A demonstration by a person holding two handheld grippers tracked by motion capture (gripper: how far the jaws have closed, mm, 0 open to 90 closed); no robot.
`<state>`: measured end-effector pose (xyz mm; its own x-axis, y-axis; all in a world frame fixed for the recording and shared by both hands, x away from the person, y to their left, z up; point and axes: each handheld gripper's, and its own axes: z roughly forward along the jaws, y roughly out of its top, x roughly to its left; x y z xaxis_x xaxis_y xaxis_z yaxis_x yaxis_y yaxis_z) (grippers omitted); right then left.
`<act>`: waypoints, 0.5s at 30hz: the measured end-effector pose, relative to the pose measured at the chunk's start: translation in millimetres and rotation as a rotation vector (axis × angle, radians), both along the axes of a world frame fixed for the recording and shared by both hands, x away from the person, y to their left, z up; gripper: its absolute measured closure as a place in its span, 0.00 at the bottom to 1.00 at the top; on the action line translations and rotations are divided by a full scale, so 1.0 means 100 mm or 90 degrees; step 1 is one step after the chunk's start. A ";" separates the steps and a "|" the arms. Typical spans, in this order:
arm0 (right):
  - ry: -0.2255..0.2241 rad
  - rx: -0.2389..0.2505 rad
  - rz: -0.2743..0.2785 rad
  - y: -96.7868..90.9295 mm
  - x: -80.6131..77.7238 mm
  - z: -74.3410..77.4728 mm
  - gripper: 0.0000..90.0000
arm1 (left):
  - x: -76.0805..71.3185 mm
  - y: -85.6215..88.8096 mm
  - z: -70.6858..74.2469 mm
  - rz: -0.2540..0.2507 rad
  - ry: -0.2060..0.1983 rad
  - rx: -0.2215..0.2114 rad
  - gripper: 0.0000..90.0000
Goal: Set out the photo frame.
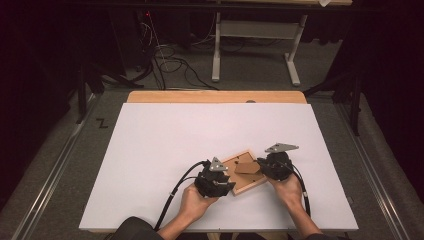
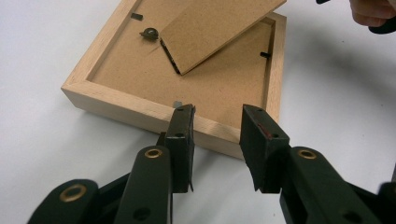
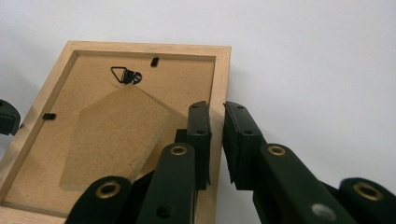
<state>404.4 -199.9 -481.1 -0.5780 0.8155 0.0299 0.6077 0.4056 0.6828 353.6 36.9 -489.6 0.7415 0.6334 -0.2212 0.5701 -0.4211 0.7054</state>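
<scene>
Fingers (image 3: pixel 201 140) of the right gripper (image 3: pixel 215 140) stand narrowly apart astride one side rail of the wooden picture frame (image 3: pixel 223 84), one inside the rail over the backing board and one outside it; whether they press the wood I cannot tell. Fingers (image 2: pixel 183 144) of the left gripper (image 2: pixel 217 147) are spread wider at the frame's near rail, one tip just over the rail's top edge, the other at its outer face, with nothing clamped between them. That frame lies face down, turned at an angle, on the white worktop (image 1: pixel 150 150), its brown backing board (image 2: pixel 140 70) upward. From the backing a cardboard easel stand (image 2: pixel 215 28) lifts at a tilt, hinged near the board's middle. Beside the stand's hinge sits a small metal hanging ring (image 3: pixel 123 74), and little black tabs (image 3: pixel 154 61) sit along the frame's inner edges. Seen from above, the left hand (image 1: pixel 192 200) and right hand (image 1: pixel 290 187) hold their grippers at opposite sides of the frame, cables (image 1: pixel 175 192) trailing back toward the person.
</scene>
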 end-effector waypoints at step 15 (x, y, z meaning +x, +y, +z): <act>-0.013 -0.018 -0.006 -0.07 -0.15 0.02 0.76 | 0.04 0.02 0.01 0.006 -0.009 0.009 0.67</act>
<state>389.5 -206.9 -479.2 -0.5699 0.8217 -0.0050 0.5982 0.4191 0.6830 357.8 38.6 -488.3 0.7388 0.6430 -0.2016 0.5637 -0.4259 0.7077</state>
